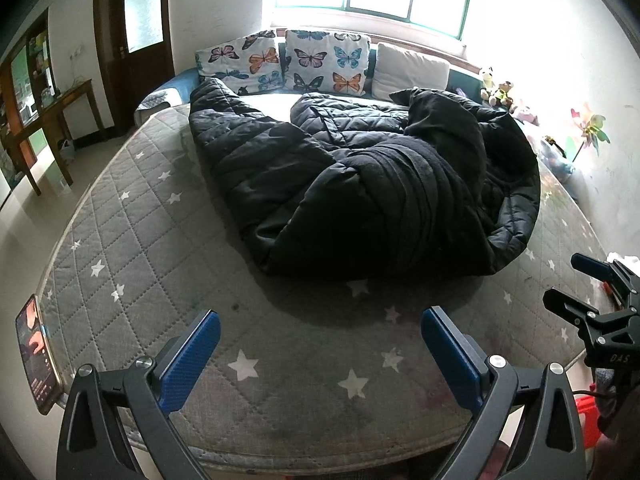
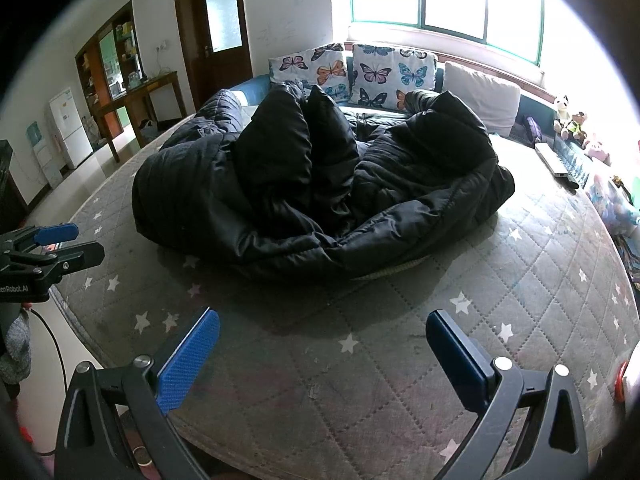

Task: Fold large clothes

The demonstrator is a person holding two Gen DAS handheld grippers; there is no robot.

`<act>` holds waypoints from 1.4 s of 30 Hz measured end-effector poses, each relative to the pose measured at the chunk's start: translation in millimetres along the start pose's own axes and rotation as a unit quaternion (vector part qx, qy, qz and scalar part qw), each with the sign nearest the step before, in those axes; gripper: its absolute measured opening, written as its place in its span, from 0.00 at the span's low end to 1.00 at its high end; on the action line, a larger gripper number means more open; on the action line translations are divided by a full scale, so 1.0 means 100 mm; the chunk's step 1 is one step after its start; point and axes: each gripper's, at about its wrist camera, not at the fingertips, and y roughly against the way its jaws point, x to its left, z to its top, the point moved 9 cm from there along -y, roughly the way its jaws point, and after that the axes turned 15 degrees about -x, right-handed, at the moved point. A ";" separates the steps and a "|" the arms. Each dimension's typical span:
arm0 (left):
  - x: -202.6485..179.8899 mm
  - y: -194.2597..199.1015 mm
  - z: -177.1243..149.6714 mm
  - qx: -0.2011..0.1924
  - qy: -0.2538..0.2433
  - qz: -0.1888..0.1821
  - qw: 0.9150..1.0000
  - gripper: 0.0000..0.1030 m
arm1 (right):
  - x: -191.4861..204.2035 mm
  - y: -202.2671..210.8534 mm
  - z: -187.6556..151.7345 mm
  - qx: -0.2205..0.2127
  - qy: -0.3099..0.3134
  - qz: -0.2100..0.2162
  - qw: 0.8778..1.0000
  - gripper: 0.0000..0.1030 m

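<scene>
Behind jacket [image 1: 360,184]: butterfly pillows [image 1: 328,62] (two).

Coat [image 1: 360,184]: black quilted cloth, puffy, shell with a slight sheen; inner lining at 12 o'clock of the heap looks matt and fleecy.

Mattress [image 1: 140,240]: grey woven cloth, diamond stitching, printed pale stars, matt and a bit stained toward 6 o'clock.

Pillows [image 1: 326,62]: cloth, butterfly print, matt; one plain cream pillow [image 1: 412,66] at their 3 o'clock.

Left tongs [image 1: 320,356]: dark matt frame, metal or plastic unclear, shiny metal bolt heads; blue pads [image 1: 192,360] finely textured.

Right tongs [image 2: 322,358]: same build.

Door [image 1: 132,40] and side desk [image 1: 52,120]: dark brown wood, smooth. Floor [image 1: 24,224]: pale, glossy.
</scene>
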 end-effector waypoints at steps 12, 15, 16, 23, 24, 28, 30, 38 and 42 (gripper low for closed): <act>0.01 0.01 0.01 -0.001 -0.001 0.000 1.000 1.00 | 0.00 0.00 0.00 -0.001 0.000 0.002 1.000 1.00; 0.01 0.01 0.01 0.000 0.000 -0.001 1.000 1.00 | 0.00 0.00 0.00 0.000 0.001 0.001 1.000 1.00; 0.01 0.01 0.01 0.000 -0.001 -0.001 1.000 1.00 | 0.00 0.00 0.00 0.000 0.000 0.002 1.000 1.00; 0.01 0.01 0.01 0.001 0.000 0.000 1.000 1.00 | 0.01 -0.01 0.01 0.000 0.001 0.002 1.000 1.00; 0.01 0.01 0.01 0.001 0.000 -0.001 1.000 1.00 | 0.01 -0.01 0.01 0.000 0.001 0.002 1.000 1.00; 0.01 0.01 0.01 0.001 -0.001 -0.001 1.000 1.00 | 0.01 -0.01 0.01 0.000 0.001 0.002 1.000 1.00; 0.01 0.01 0.01 0.001 -0.001 0.000 1.000 1.00 | 0.01 -0.01 0.02 -0.001 0.002 0.003 1.000 1.00; 0.03 0.00 0.02 0.002 -0.001 0.000 1.000 1.00 | 0.03 -0.01 0.06 -0.002 0.003 0.004 1.000 1.00; 0.03 0.00 0.02 0.002 -0.001 0.001 1.000 1.00 | 0.02 -0.01 0.08 -0.003 0.003 0.003 1.000 1.00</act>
